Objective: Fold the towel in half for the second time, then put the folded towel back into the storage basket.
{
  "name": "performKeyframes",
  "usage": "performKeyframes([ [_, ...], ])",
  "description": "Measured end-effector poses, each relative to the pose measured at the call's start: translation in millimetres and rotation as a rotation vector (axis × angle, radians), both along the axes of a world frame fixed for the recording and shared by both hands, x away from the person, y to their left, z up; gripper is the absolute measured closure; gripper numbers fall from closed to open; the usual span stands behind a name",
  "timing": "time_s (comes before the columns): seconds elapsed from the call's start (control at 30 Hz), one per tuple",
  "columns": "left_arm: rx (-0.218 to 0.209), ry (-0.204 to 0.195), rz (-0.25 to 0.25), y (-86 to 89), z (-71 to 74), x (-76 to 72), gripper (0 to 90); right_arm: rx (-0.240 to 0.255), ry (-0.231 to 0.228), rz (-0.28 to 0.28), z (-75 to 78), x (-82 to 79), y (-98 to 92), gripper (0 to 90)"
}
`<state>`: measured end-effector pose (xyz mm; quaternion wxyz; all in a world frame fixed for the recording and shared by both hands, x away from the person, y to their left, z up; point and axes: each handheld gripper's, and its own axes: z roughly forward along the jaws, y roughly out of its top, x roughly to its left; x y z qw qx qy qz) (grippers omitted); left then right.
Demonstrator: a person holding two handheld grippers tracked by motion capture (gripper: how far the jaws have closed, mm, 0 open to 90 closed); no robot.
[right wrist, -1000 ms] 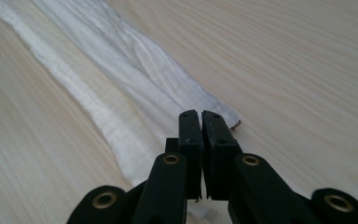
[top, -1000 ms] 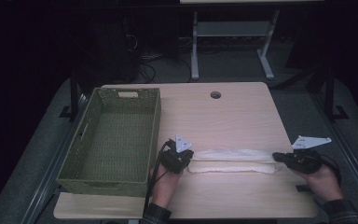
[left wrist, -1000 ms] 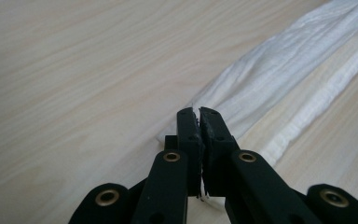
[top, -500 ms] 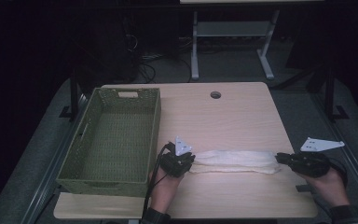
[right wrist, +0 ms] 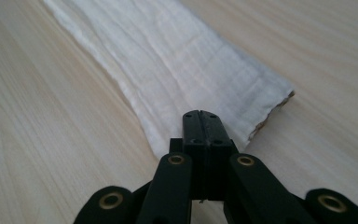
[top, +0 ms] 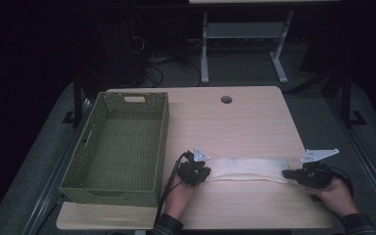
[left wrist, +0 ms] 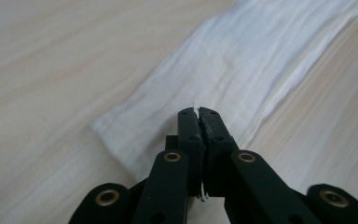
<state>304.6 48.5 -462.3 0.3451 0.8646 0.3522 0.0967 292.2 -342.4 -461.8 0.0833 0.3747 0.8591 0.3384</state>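
One folded white cloth [top: 247, 169] lies flat near the bench [top: 245, 122] front edge, long axis left-right. Left hand-held gripper [top: 201, 174] clamped on its left end, right hand-held gripper [top: 290, 173] on its right end. One green woven basket [top: 120, 142] at left. Right gripper view shows the cloth's frayed corner [right wrist: 279, 100].

Black left claw [left wrist: 199, 113], brass screws, grey three-cornered plate, black cable, plaid sleeve [top: 167, 226]
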Motion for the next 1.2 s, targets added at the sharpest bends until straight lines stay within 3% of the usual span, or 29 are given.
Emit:
performKeyframes([
  [0.1,0.040,-0.027,0.006,4.8,1.3,1.0,89.7,-0.003,0.017,0.000,-1.9,-0.8,-0.6,89.8],
  [0.2,0.035,-0.015,0.008,5.7,2.1,2.6,89.5,-0.002,0.022,-0.001,-2.0,-0.1,-0.3,89.8],
  [0.37,0.007,-0.010,-0.004,1.7,9.6,2.5,70.1,-0.013,0.024,-0.008,-1.2,-0.4,1.4,89.7],
  [0.43,-0.035,0.009,-0.021,0.9,12.8,5.3,63.7,-0.016,0.020,-0.008,-1.3,-0.1,2.0,89.7],
  [0.5,-0.022,0.006,-0.037,-1.1,14.6,8.3,56.9,-0.018,0.023,-0.015,-1.0,0.0,2.8,89.7],
  [0.63,-0.038,0.015,-0.080,-4.4,18.8,11.7,46.4,-0.042,0.011,-0.025,-0.1,3.3,6.2,89.7],
  [0.7,-0.034,0.014,-0.111,-3.6,21.8,12.8,44.3,-0.043,0.009,-0.035,0.0,5.5,8.0,89.7],
  [0.97,-0.054,0.007,-0.150,-2.6,24.8,10.9,37.2,-0.065,0.004,-0.081,0.7,24.6,15.6,89.7],
  [1.2,-0.059,-0.012,-0.141,-0.4,25.1,7.8,35.0,-0.079,0.004,-0.110,1.4,45.9,23.2,89.6],
])
